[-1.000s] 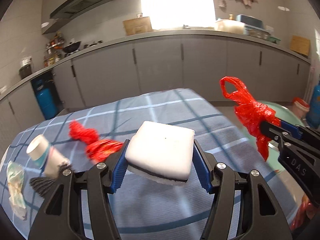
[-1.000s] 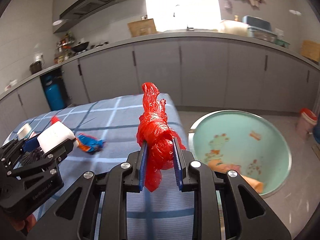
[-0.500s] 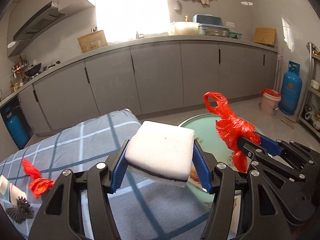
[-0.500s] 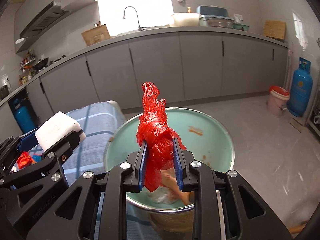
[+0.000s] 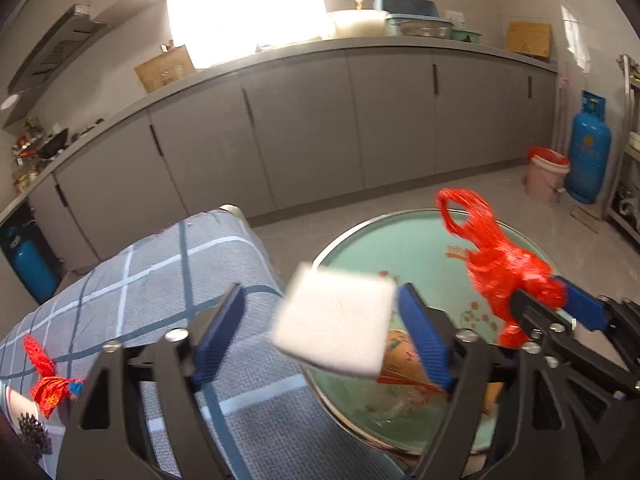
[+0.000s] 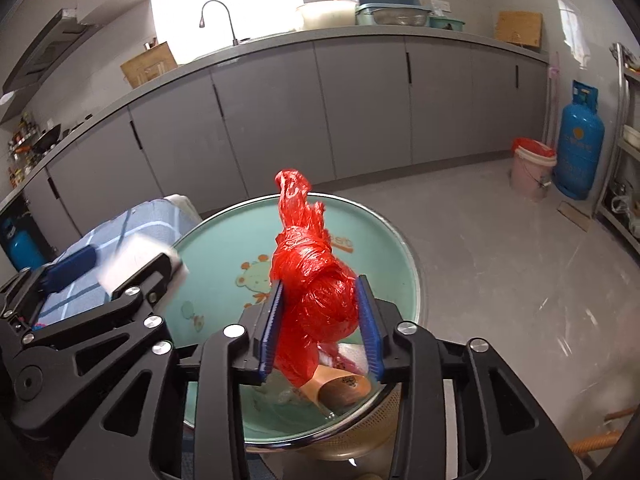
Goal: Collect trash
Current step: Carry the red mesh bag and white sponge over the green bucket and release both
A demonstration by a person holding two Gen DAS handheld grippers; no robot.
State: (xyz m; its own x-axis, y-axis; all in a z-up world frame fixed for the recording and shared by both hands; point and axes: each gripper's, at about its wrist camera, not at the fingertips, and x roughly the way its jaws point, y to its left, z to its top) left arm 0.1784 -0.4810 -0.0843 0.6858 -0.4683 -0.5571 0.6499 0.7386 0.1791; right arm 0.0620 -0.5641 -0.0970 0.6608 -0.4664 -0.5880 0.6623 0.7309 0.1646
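Left wrist view: the left tool (image 5: 320,320) is spreading wide, and the white square foam sponge (image 5: 334,322) sits blurred between its blue pads, clear of the left pad and at most brushing the right one, its flat face tilted toward the camera and one corner pointing to 5 o'clock. It hangs over the near rim of the round mint-green basin with cartoon prints (image 5: 404,248). At 8 o'clock this view alone shows the blue-and-white checked cloth on the table (image 5: 168,280), with a red crumpled wrapper (image 5: 50,388) and a dark spiky scrap (image 5: 34,436) at the frame's edge, cut off and hard to name.

Right wrist view: the right tool (image 6: 320,322) is also opening, and the knotted red plastic bag (image 6: 316,292) bulges between its blue pads, touching both. Its long axis runs upright, the twisted tail pointing to 12 o'clock, the loose end drooping toward 6. Only here is the basin's bottom plain: a tan paper cup (image 6: 340,390) lies on its side, beside pale scraps too jumbled to identify. The basin rests on a perforated metal colander (image 6: 360,432), mostly hidden beneath it.

From the left wrist the bag shows as a looped handle at 2 o'clock; from the right wrist the sponge is a white smear at 9 o'clock, half behind the left tool's arm.
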